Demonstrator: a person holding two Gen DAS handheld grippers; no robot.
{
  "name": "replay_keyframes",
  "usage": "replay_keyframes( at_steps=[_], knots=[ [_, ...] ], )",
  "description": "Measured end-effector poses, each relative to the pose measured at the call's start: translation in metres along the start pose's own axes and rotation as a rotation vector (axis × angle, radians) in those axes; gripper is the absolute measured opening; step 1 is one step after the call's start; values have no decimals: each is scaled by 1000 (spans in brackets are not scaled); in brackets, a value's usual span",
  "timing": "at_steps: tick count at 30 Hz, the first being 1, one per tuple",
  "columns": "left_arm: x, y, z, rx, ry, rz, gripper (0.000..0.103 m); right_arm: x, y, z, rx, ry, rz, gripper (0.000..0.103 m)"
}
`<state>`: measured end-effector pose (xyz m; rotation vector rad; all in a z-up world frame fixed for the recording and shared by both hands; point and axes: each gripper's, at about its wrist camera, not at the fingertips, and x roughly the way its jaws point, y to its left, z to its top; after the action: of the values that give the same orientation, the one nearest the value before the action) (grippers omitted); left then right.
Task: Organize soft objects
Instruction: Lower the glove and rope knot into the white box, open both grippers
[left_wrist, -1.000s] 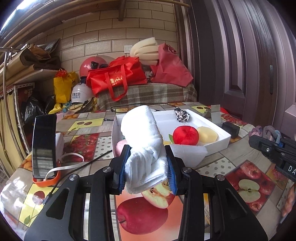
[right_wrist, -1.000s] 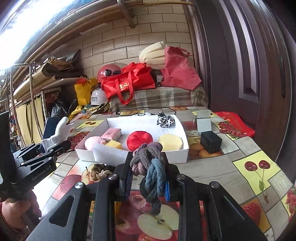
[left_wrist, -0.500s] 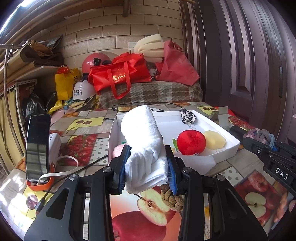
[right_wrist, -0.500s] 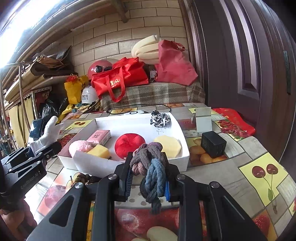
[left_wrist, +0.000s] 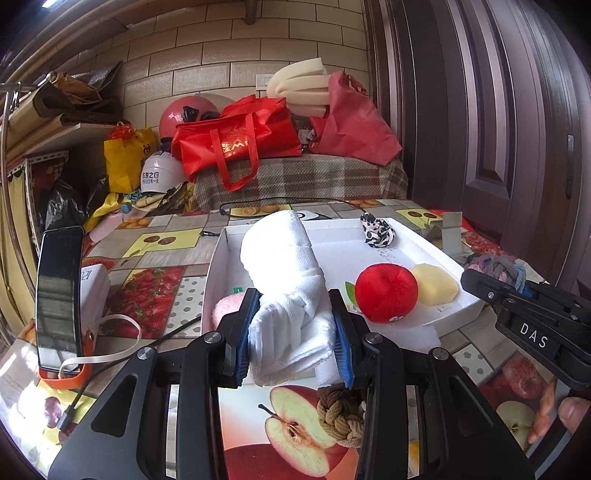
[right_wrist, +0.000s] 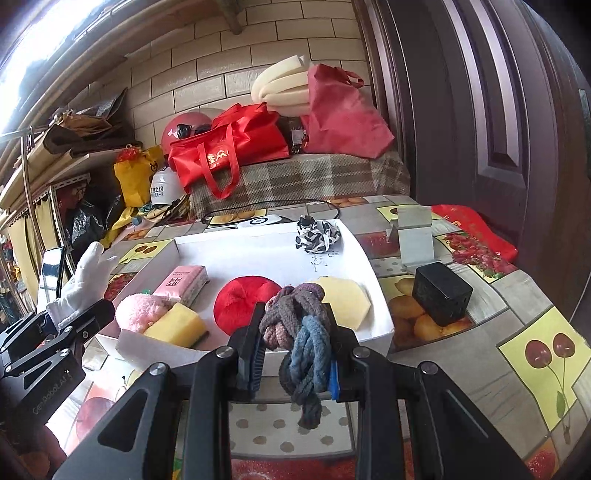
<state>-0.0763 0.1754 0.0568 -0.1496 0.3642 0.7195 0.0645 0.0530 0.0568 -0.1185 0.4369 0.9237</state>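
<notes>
left claw (left_wrist: 293, 332) squeezes white towel (left_wrist: 284, 280), at the white box (left_wrist: 436, 254) near wall | right claw (right_wrist: 295, 350) squeezes knotted rope (right_wrist: 299, 325), box just ahead | red ball (right_wrist: 249, 302), sponges already inside | brown knot (left_wrist: 341, 411) waits on surface under left claw | room at box back

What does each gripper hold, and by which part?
The left gripper clamps a rolled white towel near its lower end. The right gripper clamps a knotted rope around its middle.
</notes>
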Motion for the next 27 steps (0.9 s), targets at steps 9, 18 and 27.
replay_keyframes(
  at_steps=[9,18,27],
  knots=[
    [31,2,12,6,29,9,35,28,17,8,-57,58,49,27],
    [61,10,20,-9,93,2,35,54,27,15,-85,99,81,27],
    [92,8,30,26,133,12,35,79,33,22,-98,154,111,26]
  ],
)
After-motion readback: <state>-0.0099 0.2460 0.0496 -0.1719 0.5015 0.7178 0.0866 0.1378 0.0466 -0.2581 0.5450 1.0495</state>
